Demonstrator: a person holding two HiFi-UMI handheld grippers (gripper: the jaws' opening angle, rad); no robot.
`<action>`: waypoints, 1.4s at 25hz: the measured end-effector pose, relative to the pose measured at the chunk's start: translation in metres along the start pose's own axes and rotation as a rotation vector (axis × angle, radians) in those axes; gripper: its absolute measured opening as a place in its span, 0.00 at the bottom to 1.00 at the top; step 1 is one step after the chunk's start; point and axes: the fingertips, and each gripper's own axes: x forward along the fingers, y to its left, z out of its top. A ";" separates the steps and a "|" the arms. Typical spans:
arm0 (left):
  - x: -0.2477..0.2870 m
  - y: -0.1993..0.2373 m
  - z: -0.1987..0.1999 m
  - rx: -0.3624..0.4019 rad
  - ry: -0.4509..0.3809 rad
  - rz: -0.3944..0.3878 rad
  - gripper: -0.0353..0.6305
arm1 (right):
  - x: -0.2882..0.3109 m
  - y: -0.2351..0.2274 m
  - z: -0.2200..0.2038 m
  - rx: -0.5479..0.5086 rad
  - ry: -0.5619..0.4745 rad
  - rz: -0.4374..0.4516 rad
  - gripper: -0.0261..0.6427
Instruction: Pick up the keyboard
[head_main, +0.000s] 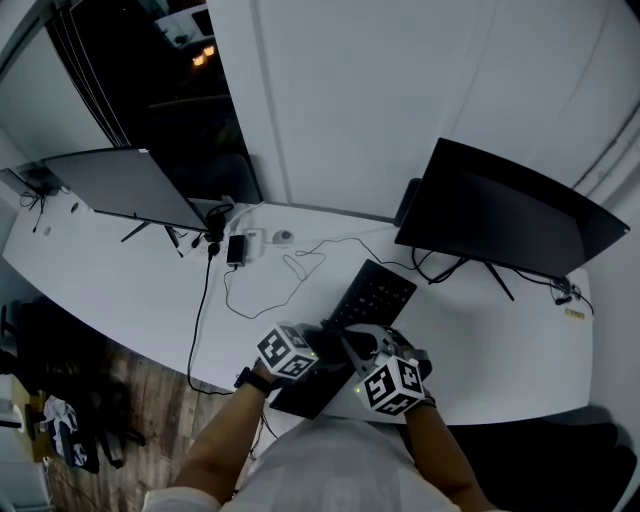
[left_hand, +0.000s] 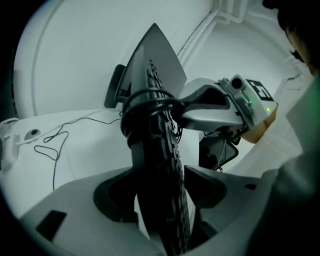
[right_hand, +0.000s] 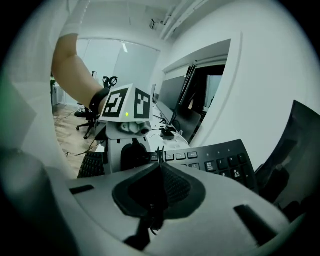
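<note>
The black keyboard (head_main: 372, 293) lies slantwise on the white desk (head_main: 100, 275), its near end between my two grippers. In the left gripper view the keyboard (left_hand: 161, 165) stands edge-on between the jaws of my left gripper (left_hand: 165, 192), and a sliver of gap shows beside one pad. A bundle of its cable (left_hand: 145, 102) is wrapped round it. My right gripper (right_hand: 160, 172) is shut, with a thin black strand of cable pinched in its tips. From the left its fingers (left_hand: 192, 112) reach right up to the cable bundle. The keys (right_hand: 225, 160) show beyond the right jaws.
Two dark monitors stand at the back, one left (head_main: 125, 185) and one right (head_main: 505, 215). Loose cables (head_main: 285, 275) and a small adapter (head_main: 236, 248) lie behind the keyboard. The desk's front edge runs just under my hands, with wooden floor (head_main: 140, 400) below.
</note>
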 end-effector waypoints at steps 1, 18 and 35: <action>0.004 -0.003 -0.003 0.000 0.005 -0.018 0.47 | 0.000 0.002 0.004 -0.011 -0.005 0.004 0.06; -0.005 -0.029 0.020 -0.063 -0.091 -0.097 0.16 | -0.018 0.004 0.016 -0.117 -0.071 0.001 0.07; -0.083 -0.011 0.109 -0.055 -0.506 0.180 0.15 | -0.098 -0.077 0.000 0.408 -0.331 -0.236 0.14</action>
